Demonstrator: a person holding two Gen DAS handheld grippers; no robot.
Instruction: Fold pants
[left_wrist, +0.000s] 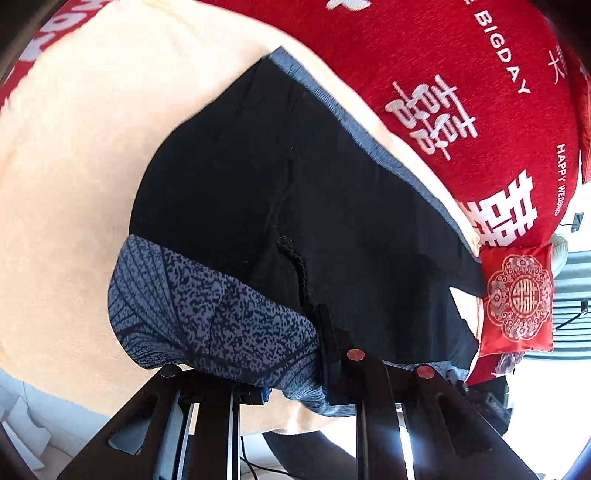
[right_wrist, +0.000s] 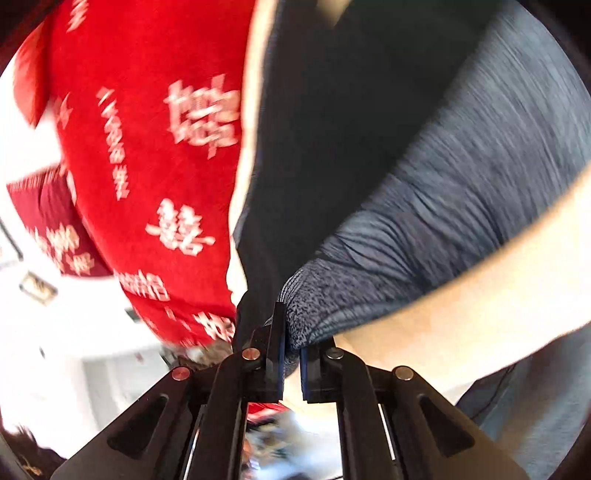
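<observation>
Left gripper (left_wrist: 291, 365): fingers closed on the patterned hem of the pants (left_wrist: 295, 192). Right gripper (right_wrist: 291, 354): fingers nearly closed, pinching a grey-knit edge of the same garment. The pants lie on a cream sheet (left_wrist: 74, 147) beside a red blanket (left_wrist: 443, 55). They appear doubled once; further folds likely remain. In the left wrist view the long axis runs from lower left to upper right, waistband along the far edge.

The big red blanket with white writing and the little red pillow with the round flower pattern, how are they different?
The big red blanket with white writing spreads wide; the little red pillow with the round flower pattern is a small square. The blanket carries scattered words and characters; the pillow has one round emblem. The blanket lies flat; the pillow looks propped up. Both are red with white designs.
</observation>
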